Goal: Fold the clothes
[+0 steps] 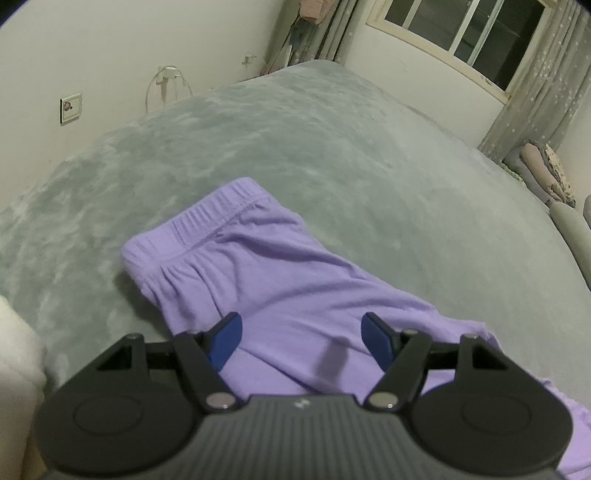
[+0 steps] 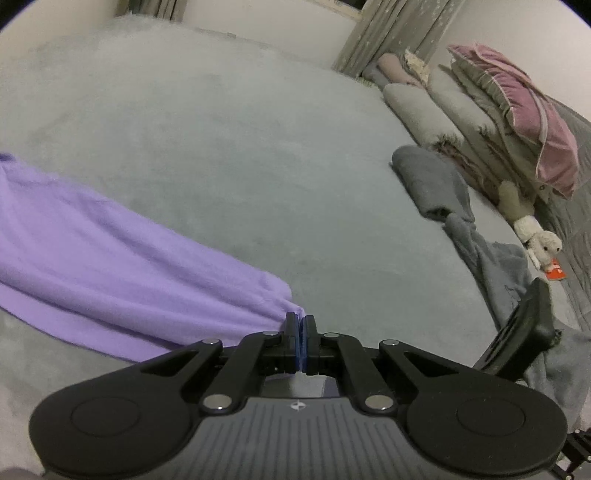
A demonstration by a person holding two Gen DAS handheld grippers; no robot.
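Purple trousers (image 1: 266, 273) lie flat on the grey bed cover (image 1: 258, 140), their ribbed waistband toward the far left. My left gripper (image 1: 301, 338) hovers over the middle of the cloth with its blue pads wide apart and nothing between them. In the right wrist view the trousers (image 2: 110, 254) stretch from the left edge toward the centre, narrowing to a leg end. My right gripper (image 2: 300, 325) is shut on that leg end, the fabric bunched into the closed pads.
A grey folded garment (image 2: 432, 181) and more loose grey cloth (image 2: 495, 266) lie at the right. Pillows (image 2: 517, 110) and a small plush toy (image 2: 539, 240) line the far right side. A black device (image 2: 521, 332) rests near the right gripper. Wall sockets (image 1: 71, 108) and a window (image 1: 461, 33) lie beyond the bed.
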